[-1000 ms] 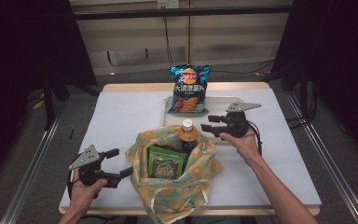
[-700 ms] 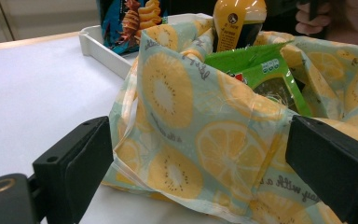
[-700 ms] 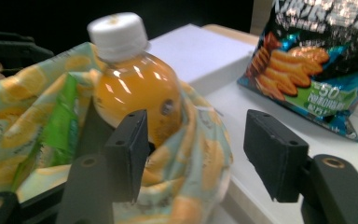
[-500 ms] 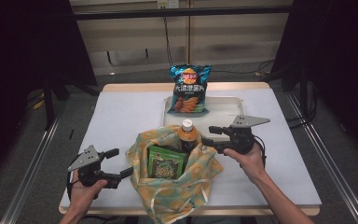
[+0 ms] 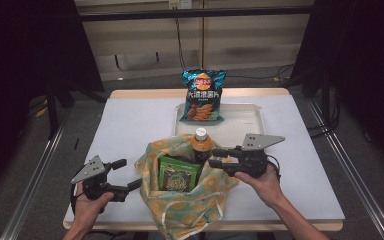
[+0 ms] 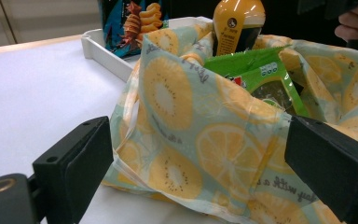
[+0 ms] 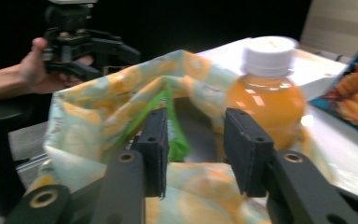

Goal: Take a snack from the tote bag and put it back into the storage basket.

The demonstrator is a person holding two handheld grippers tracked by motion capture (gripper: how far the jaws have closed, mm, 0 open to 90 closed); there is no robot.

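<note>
The right gripper (image 5: 215, 157), jaws apart and just now closing with nothing between them, hangs beside the bottle (image 5: 200, 145) in the bag (image 5: 215, 187). A knock could tip the bottle. The left gripper (image 5: 130, 174), jaws apart around the bag's rim, could let it sag.

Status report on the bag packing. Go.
Left gripper open at the fruit-print bag's left edge. Right gripper jaws just closing, nothing between them, by the juice bottle. Bottle and green packet in bag; chips on tray.

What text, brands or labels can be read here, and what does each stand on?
"with a": script on the fruit-print cloth bag, near its lower edge; the rest is cut off.
Chip bag: large characters and a round logo, too blurred to read.
Green packet: print too small.
Bottle: round emblem, unreadable.
</note>
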